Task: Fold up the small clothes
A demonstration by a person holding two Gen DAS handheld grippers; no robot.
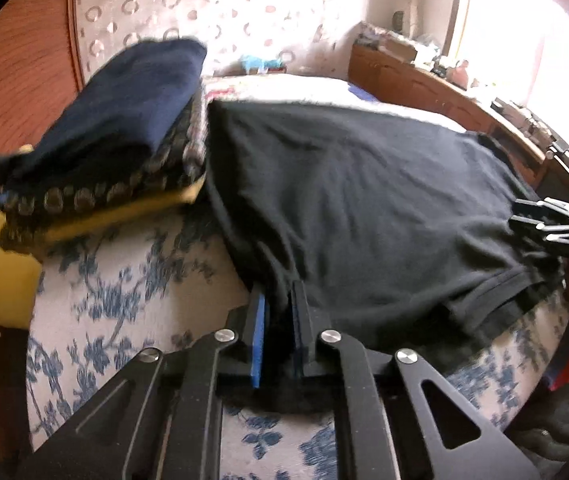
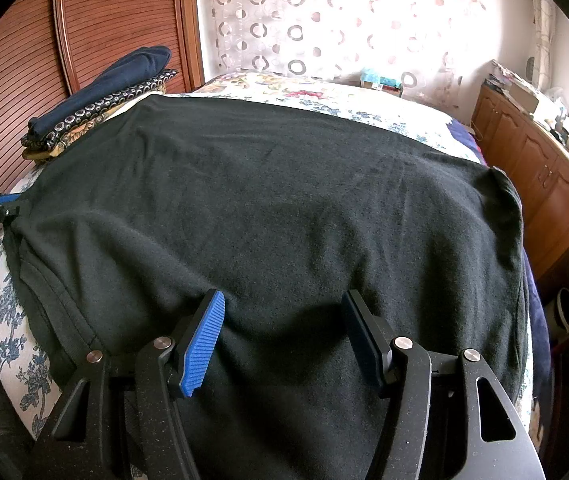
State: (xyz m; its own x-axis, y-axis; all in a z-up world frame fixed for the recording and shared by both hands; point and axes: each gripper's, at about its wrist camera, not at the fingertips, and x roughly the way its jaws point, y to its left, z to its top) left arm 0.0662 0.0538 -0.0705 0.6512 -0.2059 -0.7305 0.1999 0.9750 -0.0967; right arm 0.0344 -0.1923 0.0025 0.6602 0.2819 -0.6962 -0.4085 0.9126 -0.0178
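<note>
Black knit garment spread flat on the floral-print bed, left corner pinched.

Your left gripper (image 1: 280, 300) is pressed together on the near-left edge of the soft black knit garment (image 2: 284, 208); your right gripper (image 2: 282, 312) hovers spread over its near edge, holding nothing. The cloth looks light, limp and stretchy, so it will likely sag and drag. Take the near-right hem, where the stitching gives firmer purchase. The folded stack of dark clothes (image 1: 100, 140) sits beside it.

We see a bed (image 2: 324, 100) under floral sheets, ring-patterned wallpaper (image 2: 304, 20), a wooden cabinet (image 2: 532, 168), and a bright window (image 1: 516, 20).
</note>
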